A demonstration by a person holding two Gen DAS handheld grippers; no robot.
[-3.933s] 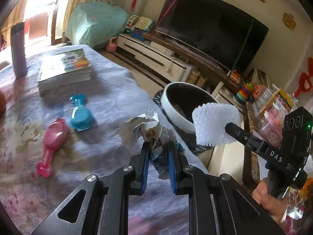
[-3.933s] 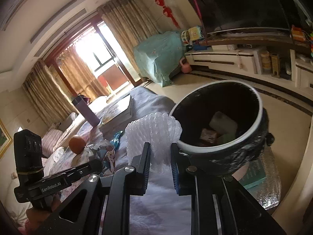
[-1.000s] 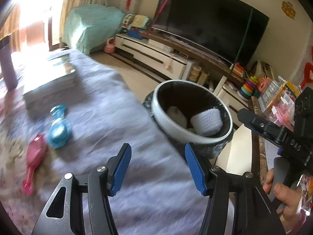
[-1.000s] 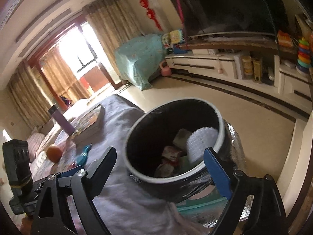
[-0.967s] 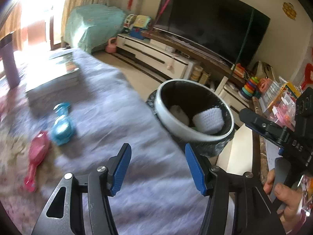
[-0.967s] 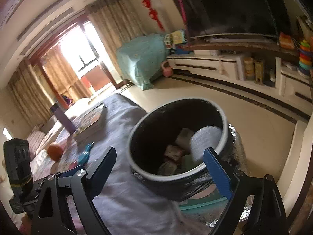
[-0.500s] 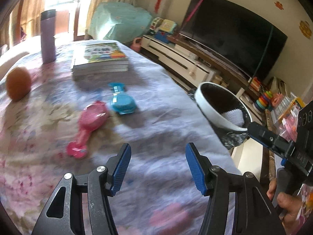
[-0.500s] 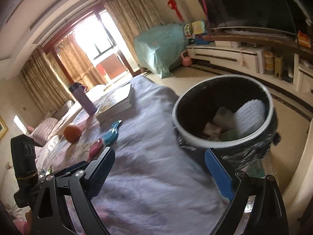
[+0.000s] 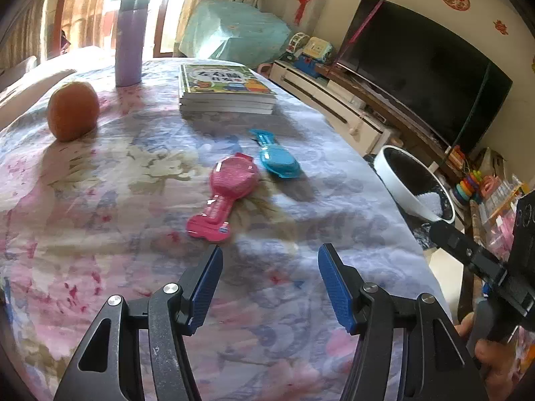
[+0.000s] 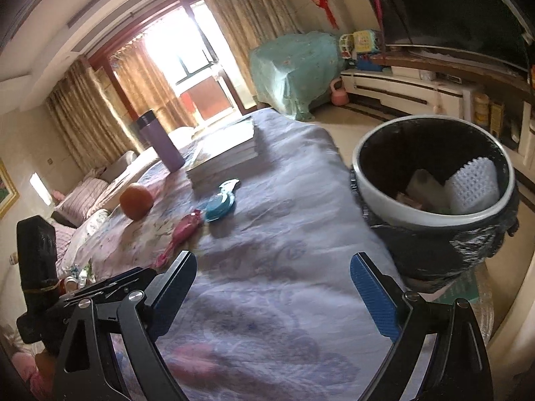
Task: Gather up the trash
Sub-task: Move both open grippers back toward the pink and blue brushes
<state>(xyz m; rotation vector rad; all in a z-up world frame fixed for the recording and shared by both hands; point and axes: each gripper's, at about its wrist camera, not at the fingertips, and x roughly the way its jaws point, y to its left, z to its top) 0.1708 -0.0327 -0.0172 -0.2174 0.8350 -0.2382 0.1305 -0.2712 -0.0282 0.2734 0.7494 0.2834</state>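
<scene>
The trash bin (image 10: 384, 207), white-rimmed with a black liner, stands beside the table's right edge; it also shows in the left wrist view (image 9: 398, 188). Inside it lie a white foam net sleeve (image 10: 474, 187) and other scraps (image 10: 423, 185). My left gripper (image 9: 269, 285) is open and empty above the floral tablecloth (image 9: 100, 200), short of a pink toy (image 9: 227, 187) and a blue toy (image 9: 279, 158). My right gripper (image 10: 272, 292) is open and empty over the table's near end, left of the bin.
An orange (image 9: 73, 111), a purple bottle (image 9: 128, 40) and a stack of books (image 9: 224, 88) sit at the table's far side. A TV (image 9: 418, 67) and a low cabinet (image 9: 334, 107) stand beyond the bin. Toys (image 9: 468, 187) crowd the floor at right.
Both grippers, which earlier held crumpled paper and the foam sleeve, are open and empty. Both have swung away from the bin back over the table; the sleeve lies in the bin.
</scene>
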